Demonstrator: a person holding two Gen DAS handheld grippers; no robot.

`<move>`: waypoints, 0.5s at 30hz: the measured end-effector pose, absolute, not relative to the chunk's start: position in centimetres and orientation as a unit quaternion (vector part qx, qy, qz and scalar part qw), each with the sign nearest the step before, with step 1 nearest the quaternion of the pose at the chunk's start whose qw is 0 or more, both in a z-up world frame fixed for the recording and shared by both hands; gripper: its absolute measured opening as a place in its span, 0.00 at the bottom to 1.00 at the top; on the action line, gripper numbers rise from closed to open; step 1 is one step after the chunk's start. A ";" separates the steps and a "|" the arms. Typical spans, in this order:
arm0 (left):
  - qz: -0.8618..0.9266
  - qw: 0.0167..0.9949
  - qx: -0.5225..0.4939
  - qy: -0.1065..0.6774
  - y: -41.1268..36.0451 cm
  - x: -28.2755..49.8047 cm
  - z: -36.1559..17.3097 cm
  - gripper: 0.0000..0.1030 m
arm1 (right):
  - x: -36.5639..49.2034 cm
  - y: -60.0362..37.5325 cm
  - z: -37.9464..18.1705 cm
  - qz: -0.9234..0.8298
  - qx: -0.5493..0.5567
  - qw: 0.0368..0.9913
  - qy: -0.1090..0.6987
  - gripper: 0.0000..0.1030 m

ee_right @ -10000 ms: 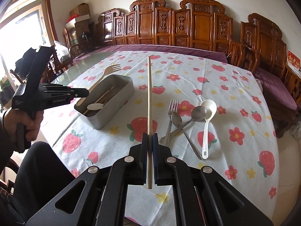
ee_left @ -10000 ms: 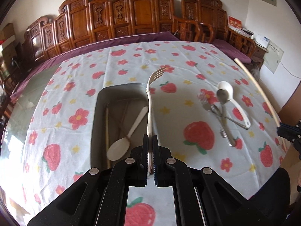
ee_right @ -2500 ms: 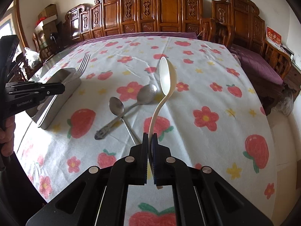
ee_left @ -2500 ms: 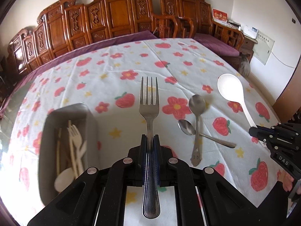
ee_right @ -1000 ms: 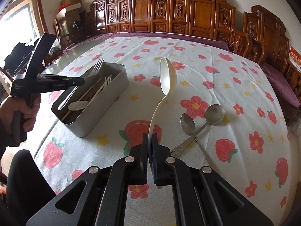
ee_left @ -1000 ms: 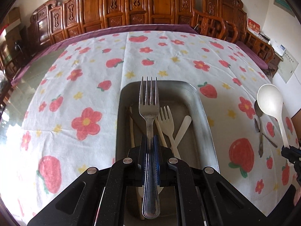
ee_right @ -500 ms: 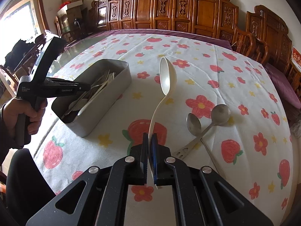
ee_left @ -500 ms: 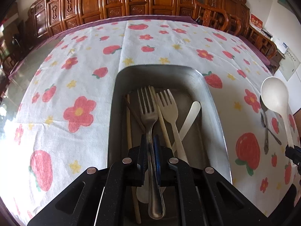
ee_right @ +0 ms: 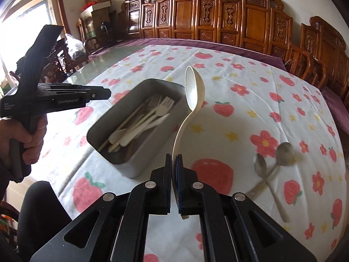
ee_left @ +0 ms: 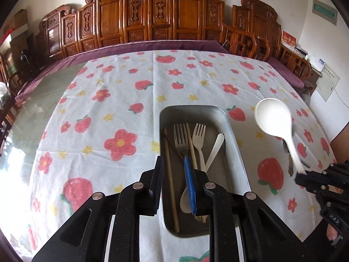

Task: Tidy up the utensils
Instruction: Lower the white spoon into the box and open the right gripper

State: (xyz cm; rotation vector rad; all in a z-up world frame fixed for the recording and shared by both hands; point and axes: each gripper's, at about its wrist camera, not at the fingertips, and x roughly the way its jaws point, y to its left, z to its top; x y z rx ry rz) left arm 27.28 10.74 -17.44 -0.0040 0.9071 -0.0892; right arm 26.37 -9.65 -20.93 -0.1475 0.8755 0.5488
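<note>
A grey metal tray (ee_left: 234, 137) (ee_right: 139, 163) lies on the strawberry tablecloth and holds a metal fork (ee_left: 180, 136), a white plastic fork (ee_left: 200, 135), chopsticks and pale spoons. My left gripper (ee_left: 173, 170) hovers over the tray's near end. Its jaws are opening and nothing is between them. It shows at the left of the right wrist view as left gripper (ee_right: 102, 93), held by a hand (ee_right: 30, 139). My right gripper (ee_right: 173, 166) is shut on the handle of a white ladle-like spoon (ee_right: 194, 89) (ee_left: 272, 120), bowl up, just right of the tray.
Two metal spoons (ee_right: 274, 159) lie crossed on the cloth to the right of the tray. Carved wooden chairs (ee_left: 152, 19) line the table's far side. A bare glass strip (ee_left: 32, 109) of the table lies left of the cloth.
The left gripper has let go of the metal fork, which now lies in the tray, and has lifted and drawn back. The right gripper has carried the white spoon closer to the tray.
</note>
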 end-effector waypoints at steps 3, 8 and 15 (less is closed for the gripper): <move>-0.040 0.901 -0.002 0.433 11.7 26.5 -16.8 0.18 | 26.5 -7.5 -21.0 0.273 -0.071 0.861 0.423 0.05; -0.031 0.906 0.002 0.422 13.6 25.2 -16.1 0.18 | 27.0 -4.9 -21.2 0.286 -0.075 0.853 0.430 0.05; -0.021 0.909 0.000 0.417 15.8 24.3 -15.9 0.18 | 29.2 -2.0 -22.8 0.283 -0.051 0.840 0.460 0.05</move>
